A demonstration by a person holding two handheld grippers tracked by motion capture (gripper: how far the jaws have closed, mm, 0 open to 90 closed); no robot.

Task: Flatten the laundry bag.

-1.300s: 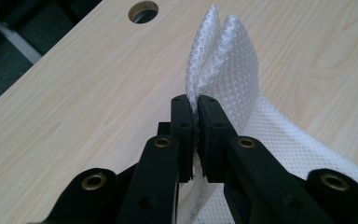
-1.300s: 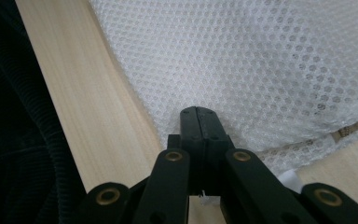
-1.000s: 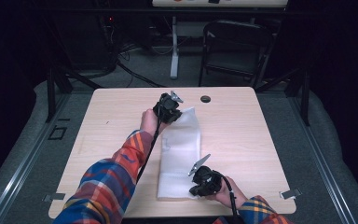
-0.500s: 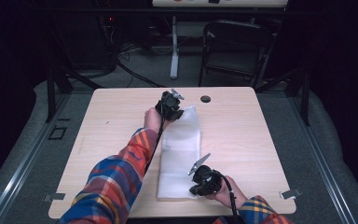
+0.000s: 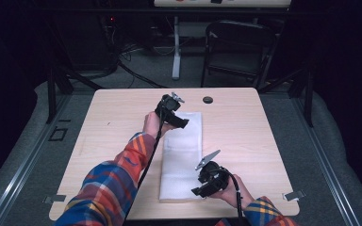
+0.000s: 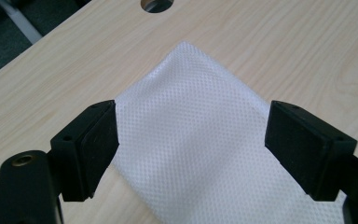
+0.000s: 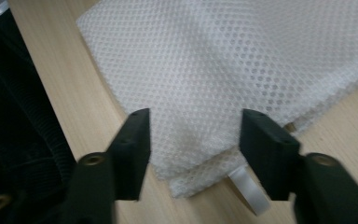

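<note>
A white mesh cloth [image 5: 183,155], folded into a long strip, lies on the wooden table [image 5: 113,127] and runs from the far middle to the front edge. My left gripper [image 5: 178,120] is at the cloth's far left corner. In the left gripper view it [image 6: 193,135] stands open with that corner of the cloth [image 6: 200,135] between the jaws. My right gripper [image 5: 202,188] is at the near right corner, also open [image 7: 196,140]. Its jaws straddle the layered corner of the cloth [image 7: 223,70] there. A white ribbon tag [image 7: 251,190] sticks out from under that corner.
A round cable hole [image 5: 208,100] sits in the table just beyond the cloth, also seen as the hole [image 6: 156,3] in the left gripper view. A black chair [image 5: 238,47] and cables lie on the floor behind the table. Metal clips [image 5: 293,195] mark the front corners.
The left hand and its gripper have shifted slightly over the cloth's far end. The right gripper and the cloth have kept their places.
</note>
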